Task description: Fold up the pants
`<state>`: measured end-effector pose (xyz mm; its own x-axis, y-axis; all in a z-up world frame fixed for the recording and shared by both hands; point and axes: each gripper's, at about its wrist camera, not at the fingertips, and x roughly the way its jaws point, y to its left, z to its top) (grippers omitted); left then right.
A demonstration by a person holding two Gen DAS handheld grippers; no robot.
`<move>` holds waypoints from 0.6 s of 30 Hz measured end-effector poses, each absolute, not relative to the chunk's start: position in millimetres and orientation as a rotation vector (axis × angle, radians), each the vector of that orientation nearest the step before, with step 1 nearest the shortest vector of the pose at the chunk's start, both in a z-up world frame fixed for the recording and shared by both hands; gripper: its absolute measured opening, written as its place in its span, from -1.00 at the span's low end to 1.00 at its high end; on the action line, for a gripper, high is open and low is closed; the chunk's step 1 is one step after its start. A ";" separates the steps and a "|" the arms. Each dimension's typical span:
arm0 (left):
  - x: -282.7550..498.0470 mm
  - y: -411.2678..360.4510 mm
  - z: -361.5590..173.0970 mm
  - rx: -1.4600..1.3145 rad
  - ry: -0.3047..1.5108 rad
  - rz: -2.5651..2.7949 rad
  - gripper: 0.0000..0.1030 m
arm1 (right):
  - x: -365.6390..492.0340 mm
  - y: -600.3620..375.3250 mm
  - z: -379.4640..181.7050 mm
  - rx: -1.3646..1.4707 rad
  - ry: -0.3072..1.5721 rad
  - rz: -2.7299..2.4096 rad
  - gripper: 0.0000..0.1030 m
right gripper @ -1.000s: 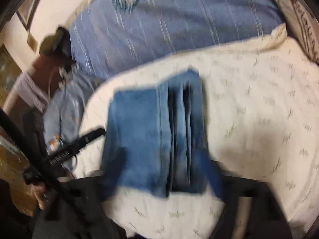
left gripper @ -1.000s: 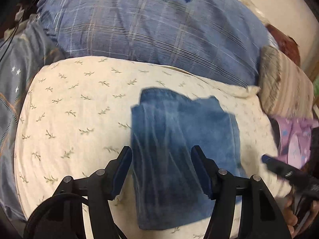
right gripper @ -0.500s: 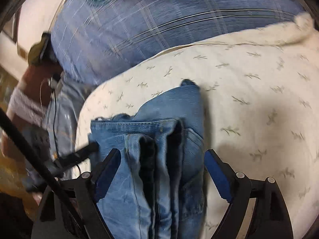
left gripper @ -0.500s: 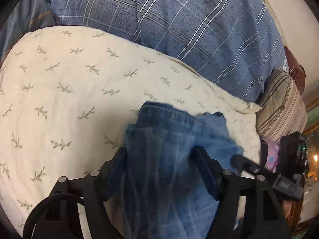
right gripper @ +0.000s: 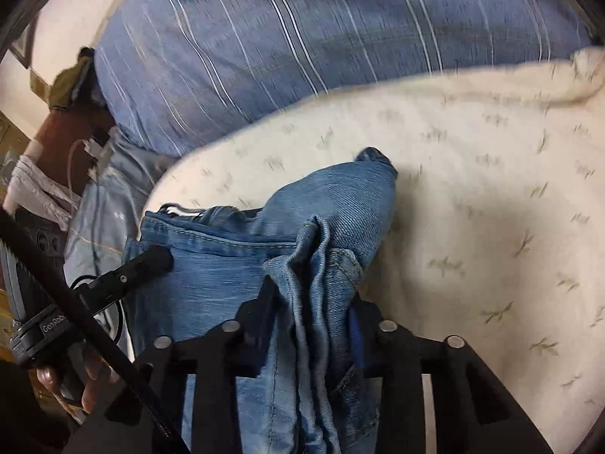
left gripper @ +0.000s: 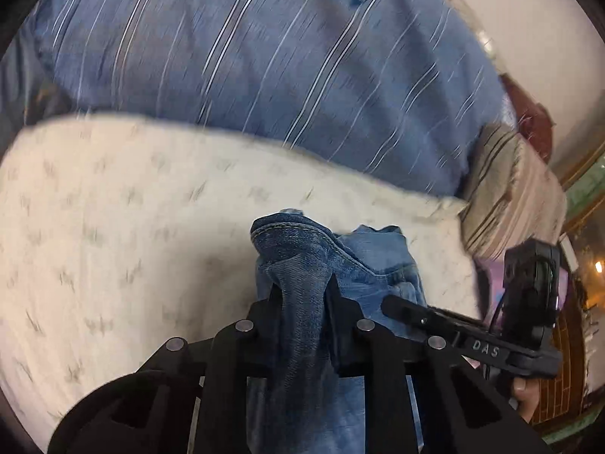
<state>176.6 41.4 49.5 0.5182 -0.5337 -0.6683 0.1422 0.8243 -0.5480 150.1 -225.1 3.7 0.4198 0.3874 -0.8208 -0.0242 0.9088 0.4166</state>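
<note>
One pair of jeans (left gripper: 302, 265), folded, bunched over one cream leaf-print pillow (left gripper: 113, 227) on the bed. Two grippers: left gripper (left gripper: 302, 295) fingers pinch a denim fold; right gripper (right gripper: 314, 295) fingers pinch several stacked denim layers. One blue striped pillow (left gripper: 264, 56) behind.

Pants (left gripper: 332, 265) on floral cushion (left gripper: 113, 227), striped pillow (left gripper: 264, 56) behind.

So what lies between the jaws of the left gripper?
A bunched fold of the jeans, pinched tight in the left gripper; the left wrist view shows it.
</note>
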 end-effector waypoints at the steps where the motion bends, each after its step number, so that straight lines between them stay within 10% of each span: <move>1: 186.2 43.1 61.4 -0.480 0.929 -0.446 -0.69 | 152.6 -226.7 14.0 0.364 1.093 0.270 -0.38; 11: 264.6 27.5 -9.9 -0.481 0.973 -0.417 -0.51 | 213.3 -256.6 -19.3 0.407 1.048 0.222 -0.30; 18: 261.7 43.0 6.4 -0.514 0.946 -0.395 -0.07 | 207.0 -268.9 -5.8 0.441 1.012 0.200 0.44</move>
<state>261.7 43.0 6.4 0.5299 -0.5318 -0.6606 0.0966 0.8118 -0.5759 207.0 -268.9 -5.8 0.5213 0.3613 -0.7731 0.0397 0.8947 0.4449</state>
